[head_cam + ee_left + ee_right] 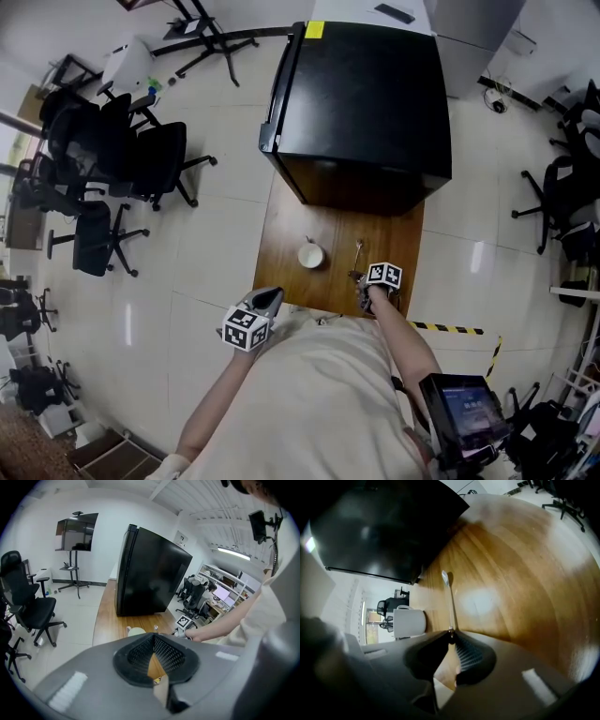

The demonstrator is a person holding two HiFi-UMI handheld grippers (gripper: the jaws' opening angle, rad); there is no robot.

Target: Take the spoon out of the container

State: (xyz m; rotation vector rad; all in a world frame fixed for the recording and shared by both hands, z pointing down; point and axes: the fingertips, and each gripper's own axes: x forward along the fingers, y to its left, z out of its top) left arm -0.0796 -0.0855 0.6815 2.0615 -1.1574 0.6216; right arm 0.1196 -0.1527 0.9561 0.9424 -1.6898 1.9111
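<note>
Right gripper (451, 633) was pinched shut on the handle tip of the spoon (450, 603), which lay flat on the table (511, 573) beside the white cup (410, 622), not in it. I had my left gripper (153, 638) closed, empty.

Counter (286, 272): cabinet (361, 103) at far end. Before it, mug (311, 255) at left; spoon (358, 251) to mug's right, flat on counter, outside mug. Right gripper (360, 278) at spoon's near end, fingers (471, 656) meeting on handle tip. Left gripper (270, 298) over near edge, left of mug. Office chairs (141, 159) on floor, far left.
</note>
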